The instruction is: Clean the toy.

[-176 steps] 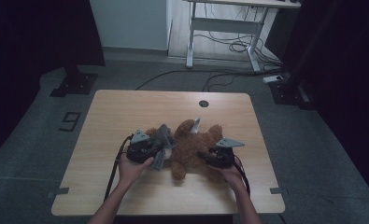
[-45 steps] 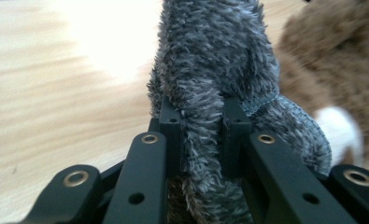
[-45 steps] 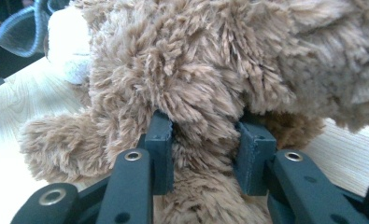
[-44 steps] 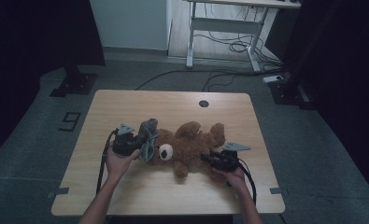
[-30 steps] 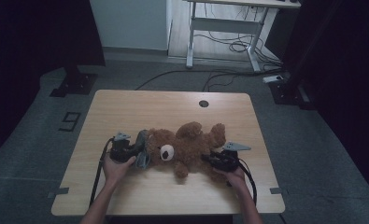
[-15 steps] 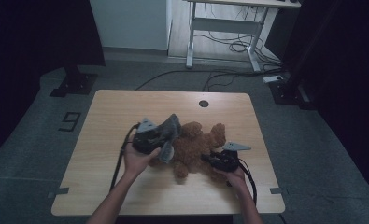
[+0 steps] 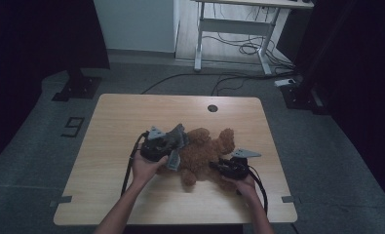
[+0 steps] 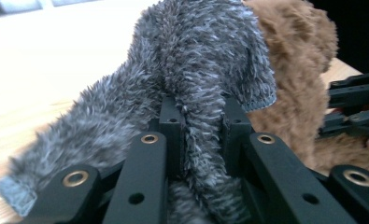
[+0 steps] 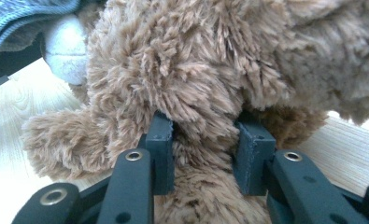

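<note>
Lying on its back near the middle of the wooden table (image 7: pixel 131 117), the brown teddy bear (image 7: pixel 204 153) is held at both ends. The left claw (image 8: pixel 202 126) pinches a fold of grey furry cloth (image 8: pixel 205 60) over the bear's head end, while the right claw (image 9: pixel 205 140) is clamped on the bear's brown plush.
</note>
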Available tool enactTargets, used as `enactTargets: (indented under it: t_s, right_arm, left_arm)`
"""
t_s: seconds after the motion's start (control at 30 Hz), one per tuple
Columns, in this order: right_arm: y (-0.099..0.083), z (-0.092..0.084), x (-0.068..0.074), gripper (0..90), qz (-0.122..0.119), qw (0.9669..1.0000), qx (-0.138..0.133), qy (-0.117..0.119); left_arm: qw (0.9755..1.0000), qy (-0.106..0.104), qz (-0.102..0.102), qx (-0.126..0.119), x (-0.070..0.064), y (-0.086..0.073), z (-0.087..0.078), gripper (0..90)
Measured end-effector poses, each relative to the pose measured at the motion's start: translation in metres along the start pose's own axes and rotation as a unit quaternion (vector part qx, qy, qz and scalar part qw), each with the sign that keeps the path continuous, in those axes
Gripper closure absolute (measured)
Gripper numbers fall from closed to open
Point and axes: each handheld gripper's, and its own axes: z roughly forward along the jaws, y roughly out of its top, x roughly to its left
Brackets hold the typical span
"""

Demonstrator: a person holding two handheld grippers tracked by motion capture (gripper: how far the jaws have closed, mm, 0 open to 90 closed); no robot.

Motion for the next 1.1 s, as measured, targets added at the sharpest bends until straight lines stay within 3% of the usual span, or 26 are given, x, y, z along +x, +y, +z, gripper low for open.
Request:
enactTargets:
  t_s: [0.1, 0.23, 0.3, 0.43, 0.53, 0.6, 0.73, 0.87, 0.97, 1.1]
  right_arm:
    - [0.0, 0.0, -0.001, 63.4, 0.001, 1.0, 0.0, 0.001]
    - [0.0, 0.0, -0.001, 63.5, 0.002, 1.0, 0.0, 0.001]
    - [0.0, 0.0, -0.001, 63.6, 0.003, 1.0, 0.0, 0.002]
    - [0.0, 0.0, 0.0, 63.6, 0.004, 1.0, -0.001, 0.001]
    - [0.0, 0.001, -0.001, 63.7, 0.004, 1.0, 0.0, 0.002]
    - [0.0, 0.001, -0.001, 63.7, 0.004, 1.0, 0.0, 0.002]
    - [0.0, 0.001, -0.001, 63.9, 0.0, 1.0, 0.002, -0.001]
    - [0.0, 0.001, 0.0, 64.3, -0.005, 1.0, 0.001, -0.006]
    - [0.0, 0.003, 0.001, 64.5, -0.008, 0.9999, -0.001, -0.015]
    - [0.001, 0.005, 0.002, 64.8, -0.011, 0.9996, -0.004, -0.026]
  left_arm:
    - [0.9996, 0.018, -0.023, -0.006, 0.02, -0.011, -0.012, 75.1]
    - [0.9978, 0.013, -0.065, -0.002, 0.041, -0.037, -0.014, 75.1]
    - [0.997, 0.02, -0.075, -0.003, 0.046, -0.047, -0.014, 75.1]
    - [0.994, 0.022, -0.105, 0.019, 0.059, -0.068, -0.008, 75.2]
    - [0.9932, 0.018, -0.108, 0.041, 0.062, -0.08, 0.001, 75.2]
    - [0.9928, 0.014, -0.111, 0.043, 0.063, -0.082, 0.003, 75.1]
    - [0.9935, 0.017, -0.107, 0.036, 0.067, -0.071, -0.007, 75.0]
    - [0.9955, 0.018, -0.093, -0.006, 0.065, -0.043, -0.032, 74.9]
    - [0.9972, 0.012, -0.068, -0.029, 0.053, -0.015, -0.041, 74.9]
    - [0.999, 0.002, -0.033, -0.03, 0.029, 0.019, -0.029, 74.7]
